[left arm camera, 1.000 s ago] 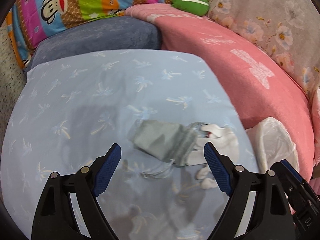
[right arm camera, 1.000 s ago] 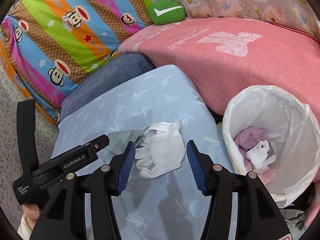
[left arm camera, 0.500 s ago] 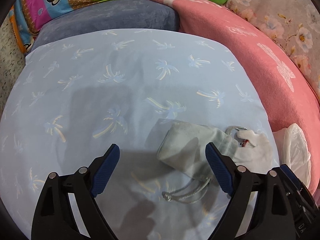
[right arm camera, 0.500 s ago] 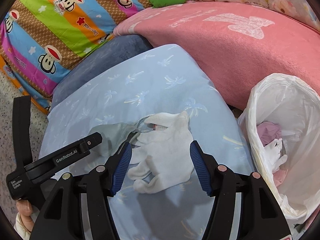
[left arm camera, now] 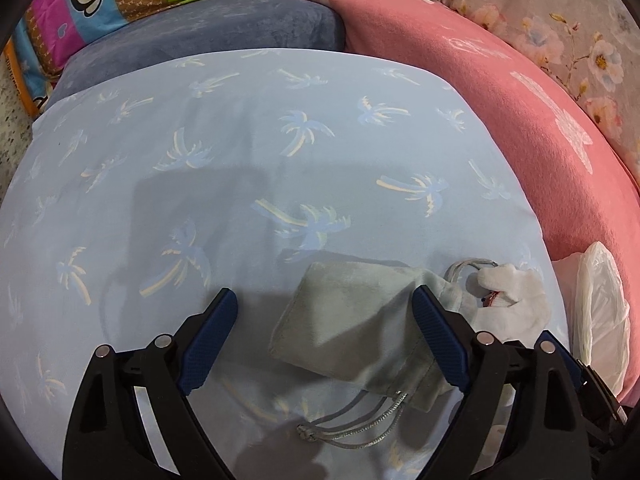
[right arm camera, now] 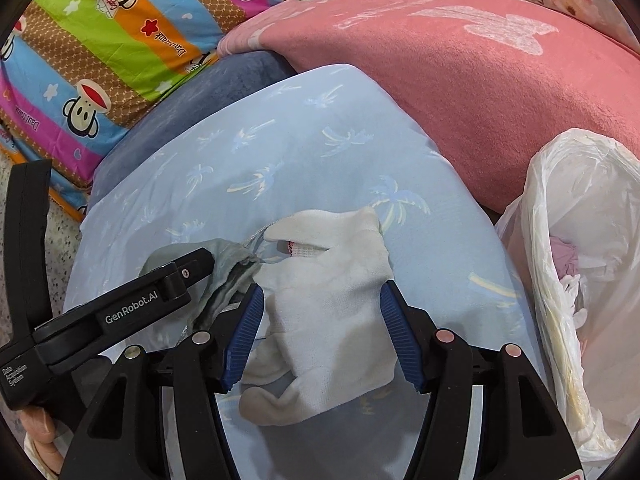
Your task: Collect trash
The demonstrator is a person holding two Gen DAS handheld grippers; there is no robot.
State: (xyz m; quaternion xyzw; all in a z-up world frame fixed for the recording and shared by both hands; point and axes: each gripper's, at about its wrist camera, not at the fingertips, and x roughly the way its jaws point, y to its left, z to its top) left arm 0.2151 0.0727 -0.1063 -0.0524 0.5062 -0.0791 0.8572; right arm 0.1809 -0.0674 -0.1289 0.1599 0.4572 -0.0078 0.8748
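The left gripper [left arm camera: 324,334] is held low, pointed forward and down, with its jaws spread wide. Its two blue ribbed pads [left arm camera: 208,338] are set well apart, and nothing is clamped between them. The black arms of the fingers are seen at the near edge of the left wrist view. The right gripper [right arm camera: 322,334] is likewise held low with its jaws parted, though less widely; its blue pads [right arm camera: 243,338] are not pressed together. In the right wrist view the black body of the left gripper [right arm camera: 108,312] is seen just to the left, close beside the right one. Part of the person's hand [right arm camera: 38,426] is glimpsed beneath it at the near left.
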